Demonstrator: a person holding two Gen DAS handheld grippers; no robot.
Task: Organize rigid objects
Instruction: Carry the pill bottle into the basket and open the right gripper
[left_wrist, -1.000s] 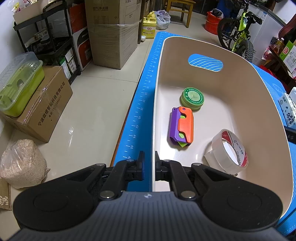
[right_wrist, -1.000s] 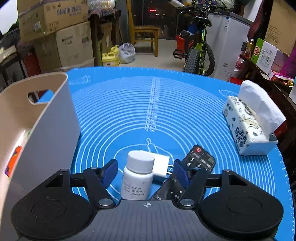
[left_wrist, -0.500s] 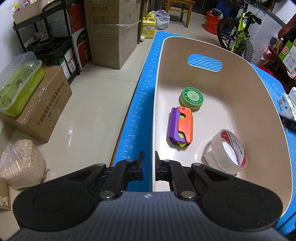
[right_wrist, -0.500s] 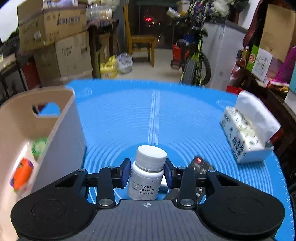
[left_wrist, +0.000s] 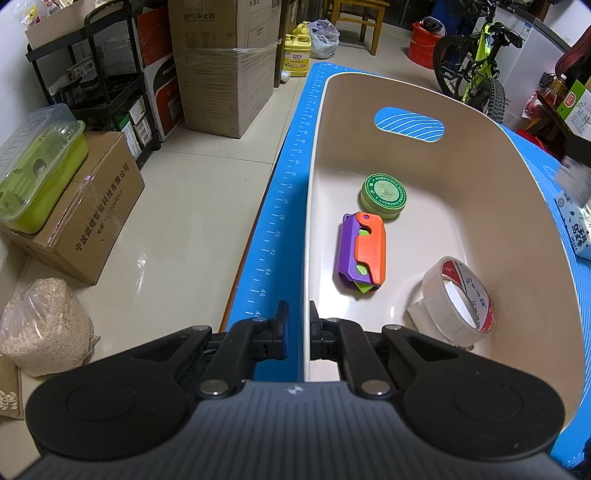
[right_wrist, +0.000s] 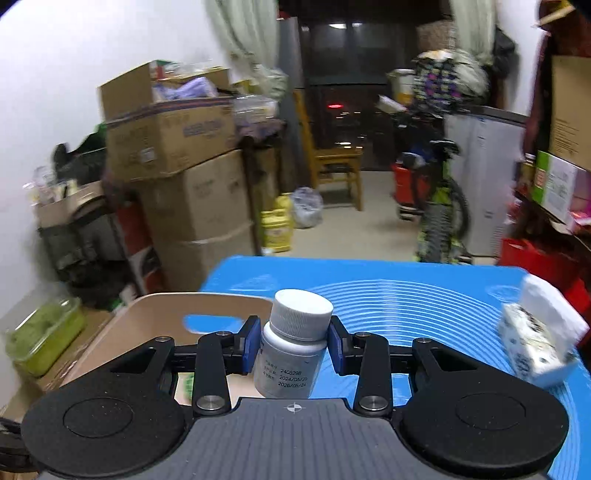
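Note:
A beige bin (left_wrist: 535, 206) stands on the blue mat (left_wrist: 280, 206). In it lie a green round tin (left_wrist: 384, 192), a purple and orange toy (left_wrist: 362, 254) and a roll of clear tape (left_wrist: 458, 295). My left gripper (left_wrist: 296, 325) is shut on the bin's near left wall. My right gripper (right_wrist: 293, 345) is shut on a white pill bottle (right_wrist: 291, 354) and holds it upright in the air, above the bin (right_wrist: 155, 314) and the mat (right_wrist: 406, 295). The right gripper shows blurred at the right edge of the left wrist view (left_wrist: 576, 166).
A tissue pack (right_wrist: 535, 339) lies on the mat's right side, also seen in the left wrist view (left_wrist: 576, 229). Cardboard boxes (left_wrist: 92, 206), a green lidded box (left_wrist: 37, 173), a shelf rack and a bag stand on the floor left of the table. A bicycle (right_wrist: 439, 206) stands behind.
My right gripper closed on the white pill bottle, lifted it off the mat and carried it up and left toward the bin. The left gripper kept its hold on the bin wall.

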